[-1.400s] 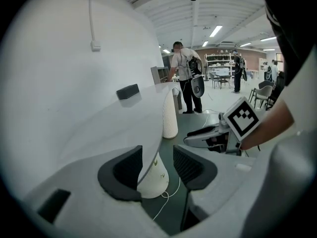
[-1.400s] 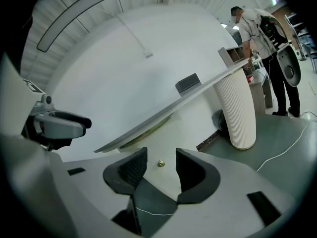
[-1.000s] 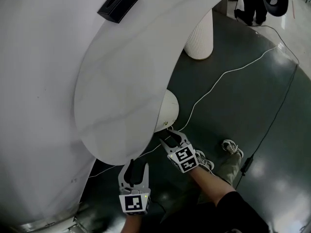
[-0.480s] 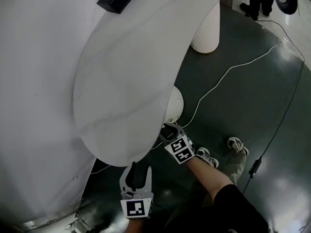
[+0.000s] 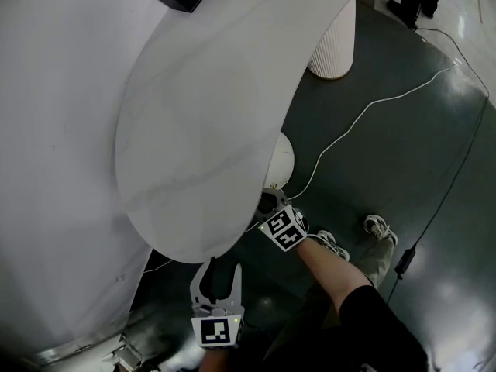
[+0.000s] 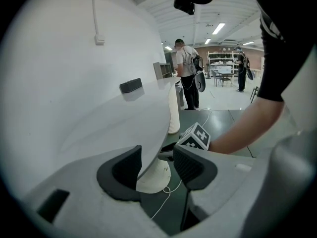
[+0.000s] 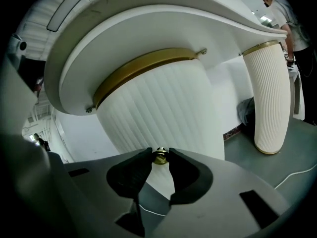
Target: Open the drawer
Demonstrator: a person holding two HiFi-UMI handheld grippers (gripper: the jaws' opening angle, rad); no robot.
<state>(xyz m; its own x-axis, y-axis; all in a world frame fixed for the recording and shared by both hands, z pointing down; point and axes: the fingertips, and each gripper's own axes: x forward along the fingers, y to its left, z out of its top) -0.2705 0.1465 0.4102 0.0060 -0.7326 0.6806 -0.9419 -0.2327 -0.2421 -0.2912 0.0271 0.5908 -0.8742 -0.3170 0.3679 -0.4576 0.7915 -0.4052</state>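
Under the white table [image 5: 194, 130], the ribbed drawer [image 7: 158, 108] offers one brass knob [image 7: 159, 155] (small, probably slippery). The right hand-held gripper [image 7: 159, 157], jaws just closing, pinches it. The left hand-held gripper [image 6: 157, 156] gapes, holding nothing.

White ribbed drawer [image 7: 158, 118], brass knob [image 7: 159, 156], gold trim band [image 7: 143, 66], dark green floor [image 5: 387, 161]

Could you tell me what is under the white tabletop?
A ribbed white cabinet with a gold band; the right gripper, jaws just closing, pinches its brass knob. Its inside is hidden.
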